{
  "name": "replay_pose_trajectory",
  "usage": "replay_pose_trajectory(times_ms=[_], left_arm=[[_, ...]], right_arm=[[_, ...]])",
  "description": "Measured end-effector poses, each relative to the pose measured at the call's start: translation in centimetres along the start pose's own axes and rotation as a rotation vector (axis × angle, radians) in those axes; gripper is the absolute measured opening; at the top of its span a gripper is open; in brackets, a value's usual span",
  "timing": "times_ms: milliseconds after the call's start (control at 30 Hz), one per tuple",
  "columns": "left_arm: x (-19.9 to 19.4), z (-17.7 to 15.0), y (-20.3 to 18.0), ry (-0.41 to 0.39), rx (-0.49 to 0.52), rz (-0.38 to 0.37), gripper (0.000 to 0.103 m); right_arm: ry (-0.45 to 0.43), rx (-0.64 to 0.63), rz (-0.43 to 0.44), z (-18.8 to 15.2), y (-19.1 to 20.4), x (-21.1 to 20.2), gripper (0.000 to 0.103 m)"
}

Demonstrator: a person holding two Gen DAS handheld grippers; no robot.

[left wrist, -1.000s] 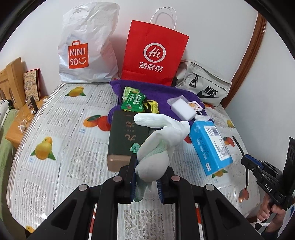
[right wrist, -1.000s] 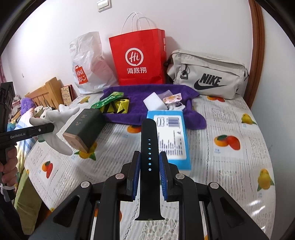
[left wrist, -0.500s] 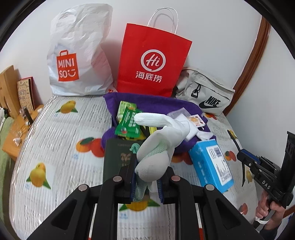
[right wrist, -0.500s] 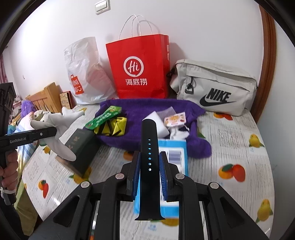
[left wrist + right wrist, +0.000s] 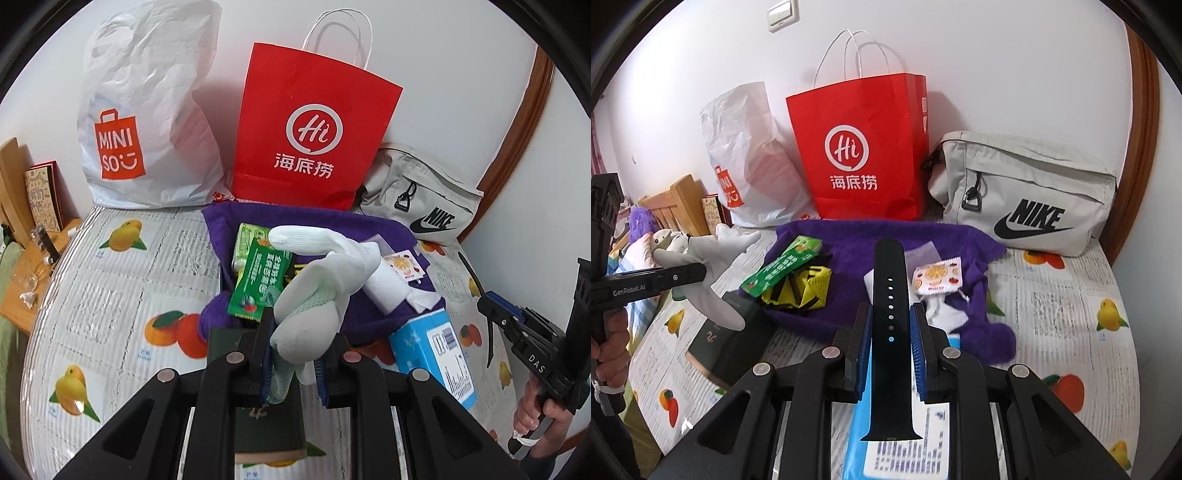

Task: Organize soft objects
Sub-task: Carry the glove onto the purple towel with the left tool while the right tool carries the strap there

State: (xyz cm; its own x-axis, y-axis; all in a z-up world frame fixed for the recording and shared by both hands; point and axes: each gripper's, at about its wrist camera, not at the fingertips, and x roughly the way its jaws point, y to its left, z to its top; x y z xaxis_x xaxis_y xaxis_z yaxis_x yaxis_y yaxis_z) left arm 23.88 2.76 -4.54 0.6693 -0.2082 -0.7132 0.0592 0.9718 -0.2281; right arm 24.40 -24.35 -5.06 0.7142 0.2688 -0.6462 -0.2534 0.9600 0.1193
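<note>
Two grippers mid-carry: left gripper point(image 5: 291, 354) jaws clamp a glove point(image 5: 317, 295), right gripper point(image 5: 888, 332) jaws pinch a strap point(image 5: 889, 332); next likely needs release over the towel point(image 5: 886, 236) at twelve o'clock.

Even, soft indoor light fills both my views, and the red paper bag point(image 5: 317, 125) ahead of my tongs throws a faint shadow on the wall behind it. Everything stays sharp, without glare. Straight lines bow near the edges, and black rims close off the corners.

A home bedroom. A bed with a fruit-print quilted cover point(image 5: 1052, 306) meets a wooden slatted headboard point(image 5: 677, 206). Shopping bags lean against the white wall point(image 5: 997, 55).
</note>
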Motion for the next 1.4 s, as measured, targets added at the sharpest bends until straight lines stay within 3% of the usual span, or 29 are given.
replay_pose_trajectory(times_ms=[833, 1400], left_arm=[[6.6, 4.4, -0.8, 0.048, -0.01, -0.015, 0.018], [9.8, 4.7, -0.3, 0.09, -0.022, -0.026, 0.018]], right_arm=[[0.015, 0.008, 0.03, 4.3, -2.2, 7.5, 0.02], [0.13, -0.007, 0.056, 4.1, -2.6, 13.6, 0.02]])
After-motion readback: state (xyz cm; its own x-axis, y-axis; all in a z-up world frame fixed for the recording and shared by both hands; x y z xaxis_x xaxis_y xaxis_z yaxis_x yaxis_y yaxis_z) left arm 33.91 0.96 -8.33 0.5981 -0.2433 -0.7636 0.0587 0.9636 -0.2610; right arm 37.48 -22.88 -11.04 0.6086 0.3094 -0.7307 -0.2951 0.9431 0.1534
